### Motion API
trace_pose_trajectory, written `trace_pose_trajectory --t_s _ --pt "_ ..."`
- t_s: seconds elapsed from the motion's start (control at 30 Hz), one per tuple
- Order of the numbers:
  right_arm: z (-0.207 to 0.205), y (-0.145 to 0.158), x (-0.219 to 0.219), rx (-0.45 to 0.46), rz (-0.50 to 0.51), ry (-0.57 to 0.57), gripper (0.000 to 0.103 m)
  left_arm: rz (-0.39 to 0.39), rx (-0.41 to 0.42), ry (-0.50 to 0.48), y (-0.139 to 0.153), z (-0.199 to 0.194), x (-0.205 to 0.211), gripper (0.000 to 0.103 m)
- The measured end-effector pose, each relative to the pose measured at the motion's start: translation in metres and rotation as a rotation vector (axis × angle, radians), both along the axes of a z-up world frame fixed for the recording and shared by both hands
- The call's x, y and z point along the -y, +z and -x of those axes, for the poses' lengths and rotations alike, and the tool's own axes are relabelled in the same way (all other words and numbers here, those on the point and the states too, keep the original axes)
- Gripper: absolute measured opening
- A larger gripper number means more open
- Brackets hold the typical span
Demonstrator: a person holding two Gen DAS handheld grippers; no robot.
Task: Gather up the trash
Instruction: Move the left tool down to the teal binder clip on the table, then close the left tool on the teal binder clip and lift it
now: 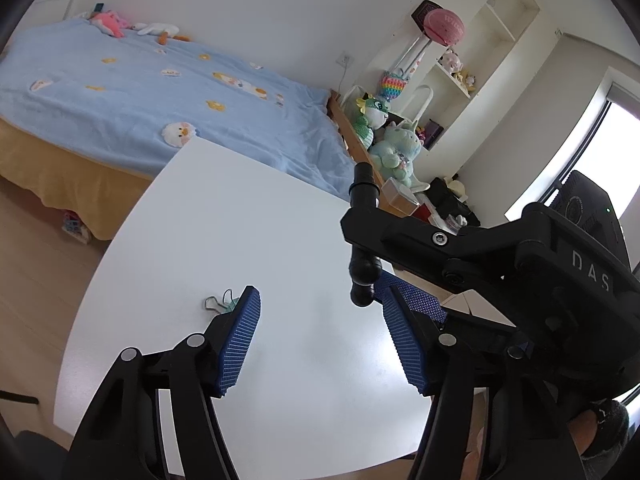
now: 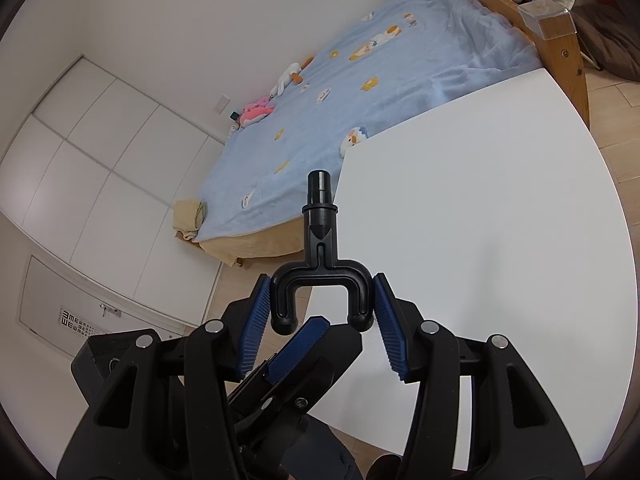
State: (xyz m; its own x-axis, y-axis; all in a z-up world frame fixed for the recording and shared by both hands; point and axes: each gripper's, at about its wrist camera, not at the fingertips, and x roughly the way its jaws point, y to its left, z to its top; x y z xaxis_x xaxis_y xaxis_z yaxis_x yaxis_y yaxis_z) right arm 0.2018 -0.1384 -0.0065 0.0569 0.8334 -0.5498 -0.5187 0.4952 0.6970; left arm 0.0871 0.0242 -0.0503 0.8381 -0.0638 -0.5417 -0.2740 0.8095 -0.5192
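Note:
My right gripper (image 2: 322, 312) is shut on a black plastic Y-shaped tube fitting (image 2: 320, 256), squeezing its two lower prongs between the blue pads; the single stem points up and away. The same fitting (image 1: 362, 236) shows in the left wrist view, held by the right gripper just right of and above my left gripper (image 1: 320, 340). My left gripper is open and empty over the white table (image 1: 240, 220). A small green binder clip (image 1: 220, 303) lies on the table, partly hidden behind the left fingertip (image 1: 240, 332).
The white table (image 2: 500, 220) stands by a bed with a light blue blanket (image 1: 140, 92). Plush toys (image 1: 384, 136), a white shelf unit (image 1: 472, 60) and clutter are at the bed's foot. White wardrobe doors (image 2: 100, 160) and wood floor (image 1: 36, 272) lie to the left.

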Motion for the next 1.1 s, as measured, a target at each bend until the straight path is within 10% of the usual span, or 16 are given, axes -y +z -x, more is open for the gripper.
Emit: trace_pose_trajectory --t_s 0.1,0.2,0.43,0.87,1.1 --pt "-0.002 0.001 0.005 0.007 0.007 -0.005 0.051 -0.036 -0.018 -0.027 0.000 0.002 -0.002 0.065" --pt "-0.004 0.002 0.014 0.024 0.025 -0.015 0.051 -0.146 -0.039 -0.082 0.003 0.006 -0.006 0.092" --pt "-0.009 -0.004 0.018 0.083 0.139 -0.005 0.051 -0.409 -0.208 -0.237 -0.007 -0.005 -0.013 0.096" --pt "-0.015 -0.008 0.023 0.113 0.206 0.008 0.051 -0.449 -0.392 -0.347 -0.031 -0.048 -0.025 0.095" --pt "-0.018 -0.010 0.025 0.113 0.207 0.013 0.051 -0.365 -0.435 -0.356 -0.040 -0.059 -0.031 0.041"
